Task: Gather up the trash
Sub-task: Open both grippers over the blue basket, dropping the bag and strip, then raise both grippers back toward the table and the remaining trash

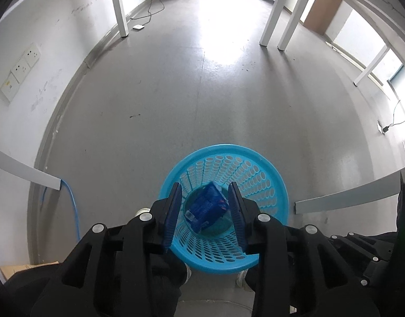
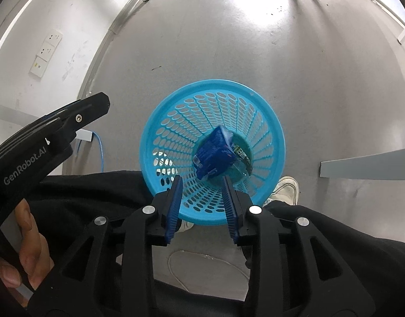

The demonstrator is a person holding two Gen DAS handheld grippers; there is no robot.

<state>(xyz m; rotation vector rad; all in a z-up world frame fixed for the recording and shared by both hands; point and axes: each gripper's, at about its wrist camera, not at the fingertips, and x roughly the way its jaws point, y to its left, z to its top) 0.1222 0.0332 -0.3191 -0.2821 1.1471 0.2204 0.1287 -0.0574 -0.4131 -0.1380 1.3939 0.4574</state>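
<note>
A light blue perforated waste basket point(image 1: 265, 174) point(image 2: 176, 121) stands on the grey floor. At its bottom lies a dark blue snack wrapper point(image 1: 207, 206) point(image 2: 215, 153), with a small clear piece of packaging point(image 2: 242, 158) beside it. My left gripper point(image 1: 205, 192) hangs above the basket's mouth, open, with nothing between its blue pads; the wrapper shows far below through the gap. My right gripper point(image 2: 201, 185) hovers over the basket's near rim, open and empty too. The left gripper's black body point(image 2: 57, 129) shows at the left of the right wrist view, in a person's hand.
A white wall with sockets point(image 1: 20, 71) runs along the left, with a blue cable point(image 1: 73, 206) on the floor. White table legs point(image 1: 271, 18) stand further off. The person's white shoes point(image 2: 285, 190) and dark trousers flank the basket. A thin white cord point(image 2: 176, 269) lies on the floor.
</note>
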